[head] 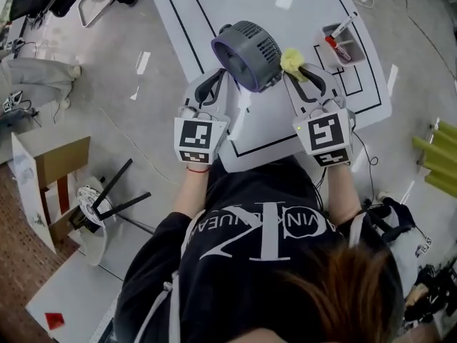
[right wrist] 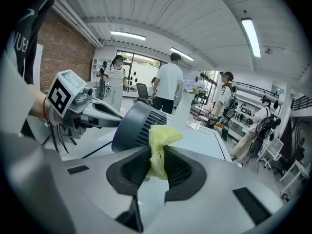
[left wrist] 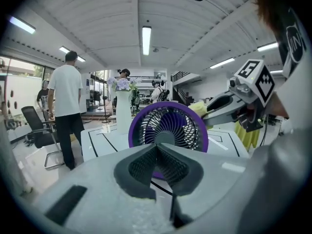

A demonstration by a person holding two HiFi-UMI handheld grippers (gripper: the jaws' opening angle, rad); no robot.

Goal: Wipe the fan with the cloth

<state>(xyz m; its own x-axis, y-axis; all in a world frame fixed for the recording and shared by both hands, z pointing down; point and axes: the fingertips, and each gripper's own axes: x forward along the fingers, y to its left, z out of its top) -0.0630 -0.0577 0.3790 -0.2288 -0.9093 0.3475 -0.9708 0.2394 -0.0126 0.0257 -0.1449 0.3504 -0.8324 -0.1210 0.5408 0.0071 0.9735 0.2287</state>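
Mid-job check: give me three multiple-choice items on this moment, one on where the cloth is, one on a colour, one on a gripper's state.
1. Where is the cloth?
A. On the floor
B. Beside the fan's grey rear housing
C. Flat on the table

2. What colour is the fan's front ring?
A. Red
B. Purple
C. Green

3. What state is the right gripper in?
A. Open, empty
B. Shut, empty
C. Shut on the cloth

Answers:
1 B: the head view shows the cloth next to the housing.
2 B: the left gripper view faces the purple ring.
3 C: the right gripper view shows the yellow cloth pinched between its jaws.
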